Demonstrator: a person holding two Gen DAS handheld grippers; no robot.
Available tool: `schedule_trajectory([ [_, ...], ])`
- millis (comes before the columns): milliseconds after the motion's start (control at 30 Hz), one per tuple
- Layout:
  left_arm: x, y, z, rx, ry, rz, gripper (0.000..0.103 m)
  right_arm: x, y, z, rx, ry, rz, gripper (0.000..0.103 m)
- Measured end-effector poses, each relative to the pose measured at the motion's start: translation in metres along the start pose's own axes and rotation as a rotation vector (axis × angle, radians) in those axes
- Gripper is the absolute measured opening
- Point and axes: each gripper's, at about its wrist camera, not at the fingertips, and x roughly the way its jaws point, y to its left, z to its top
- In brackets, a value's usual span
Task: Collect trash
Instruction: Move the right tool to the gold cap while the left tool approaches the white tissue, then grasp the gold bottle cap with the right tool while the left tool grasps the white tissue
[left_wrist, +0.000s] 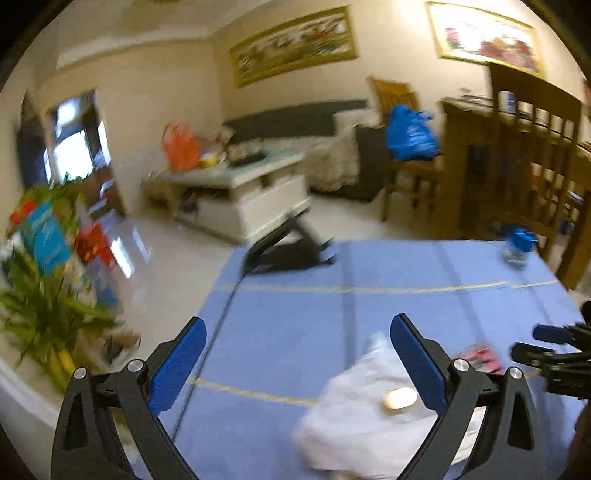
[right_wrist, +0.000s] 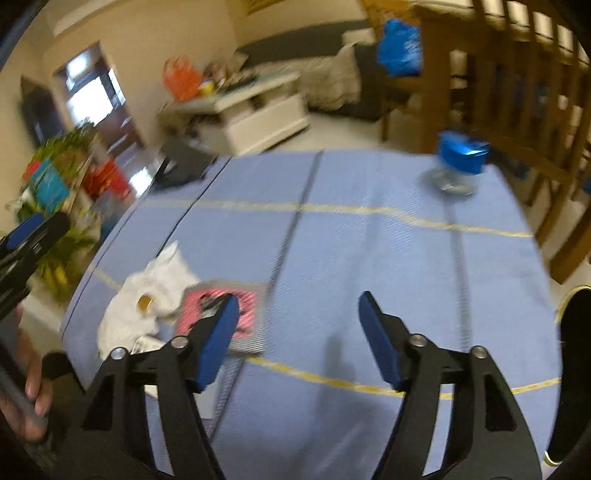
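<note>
A crumpled white bag (left_wrist: 369, 410) with a small yellowish piece (left_wrist: 400, 398) on it lies near the front of the blue tablecloth (left_wrist: 295, 314). My left gripper (left_wrist: 297, 328) is open above the cloth, its right finger over the bag. A pink-and-black wrapper (right_wrist: 243, 314) lies beside the white bag (right_wrist: 147, 302) in the right wrist view. My right gripper (right_wrist: 297, 301) is open and empty, its left finger over the wrapper. A blue crumpled wrapper (right_wrist: 461, 155) on clear plastic sits at the far right of the table; it also shows in the left wrist view (left_wrist: 519, 242).
A black stand (left_wrist: 291, 243) sits at the table's far left edge. Wooden chairs (left_wrist: 532, 155) stand to the right. A white coffee table (left_wrist: 240, 192), a sofa and a green plant (left_wrist: 44, 295) are beyond on the floor.
</note>
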Motion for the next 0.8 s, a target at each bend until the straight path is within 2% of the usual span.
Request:
schedule_trajectory([
  [100, 0.009, 0.037, -0.010, -0.053, 0.028, 0.018, 0.096, 0.016, 0.002, 0.001, 0.068, 0.072, 0.120, 0.065],
  [200, 0.012, 0.053, -0.017, -0.060, 0.038, 0.048, 0.096, 0.018, 0.007, 0.004, 0.074, 0.072, 0.102, 0.067],
  [300, 0.018, 0.068, -0.026, -0.080, 0.061, 0.055, 0.096, 0.010, 0.034, 0.010, 0.003, 0.034, 0.166, 0.065],
  [333, 0.020, 0.070, -0.028, -0.085, 0.068, 0.055, 0.096, 0.010, 0.054, 0.011, -0.062, 0.026, 0.185, 0.065],
  [433, 0.030, 0.074, -0.031, -0.102, 0.090, 0.045, 0.096, 0.029, 0.108, 0.008, -0.236, 0.072, 0.164, 0.053],
  [500, 0.032, 0.076, -0.031, -0.103, 0.092, 0.043, 0.096, 0.046, 0.142, 0.000, -0.355, 0.094, 0.091, 0.038],
  [567, 0.033, 0.076, -0.032, -0.101, 0.093, 0.038, 0.096, 0.058, 0.157, -0.003, -0.412, 0.103, 0.059, 0.037],
  [667, 0.035, 0.076, -0.035, -0.093, 0.100, 0.024, 0.096, 0.067, 0.164, -0.005, -0.419, 0.110, 0.063, 0.036],
  [800, 0.040, 0.071, -0.039, -0.074, 0.114, 0.012, 0.096, 0.075, 0.169, -0.003, -0.436, 0.126, 0.056, 0.027],
])
